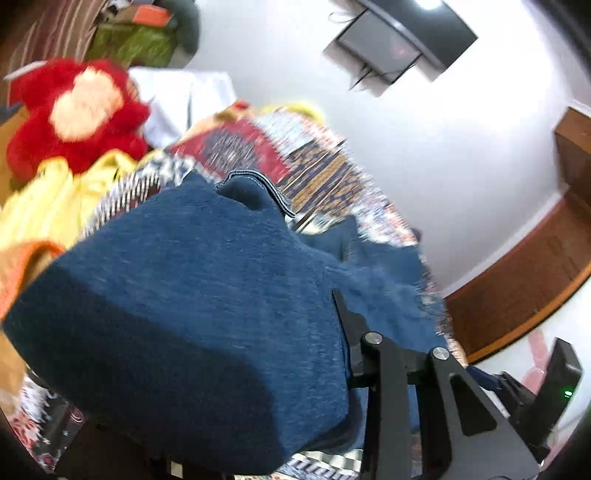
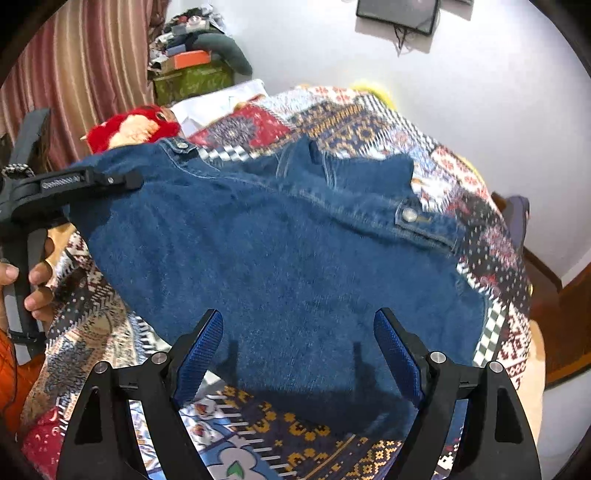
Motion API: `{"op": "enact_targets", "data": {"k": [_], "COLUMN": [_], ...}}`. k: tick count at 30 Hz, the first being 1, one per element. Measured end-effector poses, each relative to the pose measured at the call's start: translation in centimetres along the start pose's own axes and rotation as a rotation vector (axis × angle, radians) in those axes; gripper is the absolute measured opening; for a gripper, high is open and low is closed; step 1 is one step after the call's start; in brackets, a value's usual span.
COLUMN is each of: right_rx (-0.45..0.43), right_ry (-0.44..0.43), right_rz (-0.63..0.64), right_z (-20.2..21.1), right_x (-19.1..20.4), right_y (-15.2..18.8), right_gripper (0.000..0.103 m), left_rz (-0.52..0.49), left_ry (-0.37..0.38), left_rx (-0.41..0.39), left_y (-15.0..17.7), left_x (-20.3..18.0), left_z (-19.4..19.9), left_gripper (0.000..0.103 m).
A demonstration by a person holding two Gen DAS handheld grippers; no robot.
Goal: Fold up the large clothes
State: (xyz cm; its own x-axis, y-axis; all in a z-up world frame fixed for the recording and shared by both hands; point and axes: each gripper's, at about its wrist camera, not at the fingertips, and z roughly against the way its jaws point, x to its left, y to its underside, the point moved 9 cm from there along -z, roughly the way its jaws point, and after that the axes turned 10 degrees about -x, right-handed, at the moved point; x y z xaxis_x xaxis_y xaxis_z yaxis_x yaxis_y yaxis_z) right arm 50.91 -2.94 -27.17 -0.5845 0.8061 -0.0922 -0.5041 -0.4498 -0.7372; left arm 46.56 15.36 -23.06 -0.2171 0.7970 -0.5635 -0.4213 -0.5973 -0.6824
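1. A large blue denim jacket [image 2: 280,258] with metal snap buttons lies spread over a bed covered by a multicoloured patchwork quilt [image 2: 369,125]; its snap-fastened edge runs along the far side and its plain back faces the near side
2. The left gripper [image 2: 92,181], a black two-finger tool, reaches in from the left in the right wrist view; its fingers are clamped on the left edge of the jacket, and that side hangs lifted off the quilt
3. In the left wrist view a thick fold of the denim fills the near frame and covers the left finger; only the black right finger [image 1: 345,314] shows, pressed against the cloth
4. A person's hand [image 2: 35,280] grips the handle of the left tool at the far left of the right wrist view
5. The right gripper [image 2: 299,354] hovers over the near edge of the jacket; its blue-ribbed pads [image 2: 397,358] stand wide apart with nothing between them, and their shadows fall on the denim below
6. A red plush toy [image 1: 74,110] with a cream face sits at the far left end of the bed; a yellow garment [image 1: 48,206] lies near it
7. A dark framed screen [image 2: 399,13] hangs on the white wall beyond the bed; a striped curtain [image 2: 85,70] hangs at the far left
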Motion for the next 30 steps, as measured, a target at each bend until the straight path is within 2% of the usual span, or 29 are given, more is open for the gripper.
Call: {"op": "enact_targets", "data": {"k": [2, 7, 12, 16, 19, 24, 27, 30], "right_rx": [-0.016, -0.013, 0.072, 0.189, 0.211, 0.222, 0.227, 0.18], "right_ry": [-0.02, -0.079, -0.176, -0.268, -0.261, -0.319, -0.345, -0.33], "right_rz": [0.004, -0.003, -0.052, -0.083, -0.084, -0.043, -0.105, -0.206], "right_z": [0.3, -1.3, -5.7, -9.2, -10.7, -9.5, -7.8, -4.9], "right_x": [1.0, 3.7, 6.9, 9.7, 10.3, 10.5, 8.9, 5.8], "right_y": [-0.8, -1.9, -1.4, 0.3, 1.3, 1.5, 1.7, 1.9], "right_gripper": [0.082, 0.083, 0.083, 0.083, 0.091, 0.093, 0.093, 0.093], "left_rz": [-0.036, -0.147, -0.242, -0.312, -0.374, -0.435, -0.462, -0.518], "left_ry": [0.006, -0.055, -0.149, -0.195, -0.221, -0.237, -0.211, -0.186], "left_rx": [-0.026, -0.114, -0.195, -0.19, -0.167, -0.16, -0.166, -0.173], "left_y": [-0.9, -2.7, -4.5, -4.5, -3.4, -2.4, -2.3, -2.3], "left_x": [-0.5, -1.2, -0.8, -0.9, -1.2, -2.8, -4.9, -7.6], "left_z": [1.9, 4.7, 6.4, 5.7, 4.1, 2.6, 2.4, 2.0], "left_gripper": [0.033, 0.033, 0.033, 0.033, 0.033, 0.033, 0.033, 0.033]}}
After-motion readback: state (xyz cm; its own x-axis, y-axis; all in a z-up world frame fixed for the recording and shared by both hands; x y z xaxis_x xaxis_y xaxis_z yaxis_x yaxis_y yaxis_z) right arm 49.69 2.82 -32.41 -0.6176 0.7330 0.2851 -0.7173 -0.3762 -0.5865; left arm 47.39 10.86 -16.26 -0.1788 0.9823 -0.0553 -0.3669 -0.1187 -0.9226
